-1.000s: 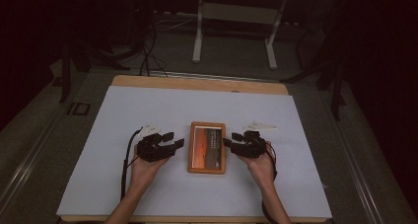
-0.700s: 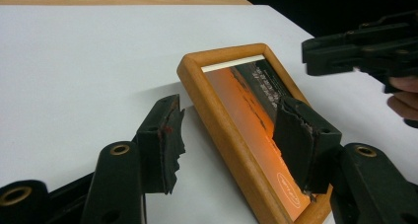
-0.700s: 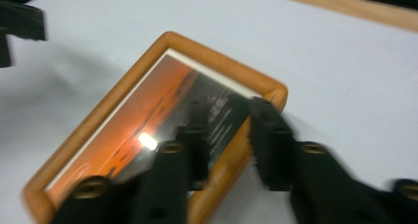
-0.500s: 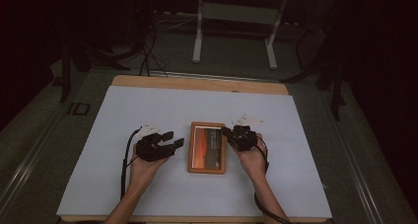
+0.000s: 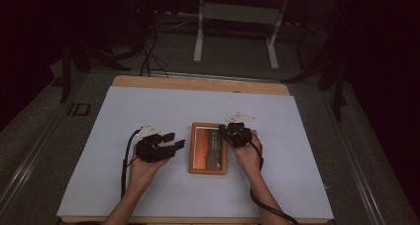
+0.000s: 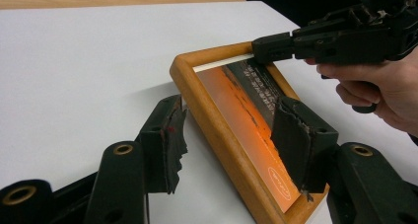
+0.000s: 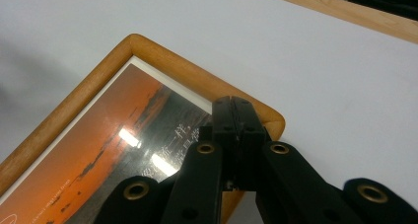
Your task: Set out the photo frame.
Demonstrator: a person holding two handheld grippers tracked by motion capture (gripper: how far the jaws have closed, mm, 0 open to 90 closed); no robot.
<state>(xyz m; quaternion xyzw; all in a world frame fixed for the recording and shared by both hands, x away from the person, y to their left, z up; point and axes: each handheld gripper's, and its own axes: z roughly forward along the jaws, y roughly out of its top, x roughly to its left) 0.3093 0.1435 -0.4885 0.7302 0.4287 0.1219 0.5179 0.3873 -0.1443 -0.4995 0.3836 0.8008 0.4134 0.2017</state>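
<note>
A wooden picture frame is seen lying flat on the white-covered table, between the two hands; the right tool, jaws pressed together on nothing, is set over the frame's far right corner; the left tool, jaws apart, is held just beside the left edge. A pressing or steadying step is judged in hand; next, the left jaws must straddle that edge. In the left gripper view the gap to the frame is shown; in the right gripper view the closed tips are shown over the corner.
</note>
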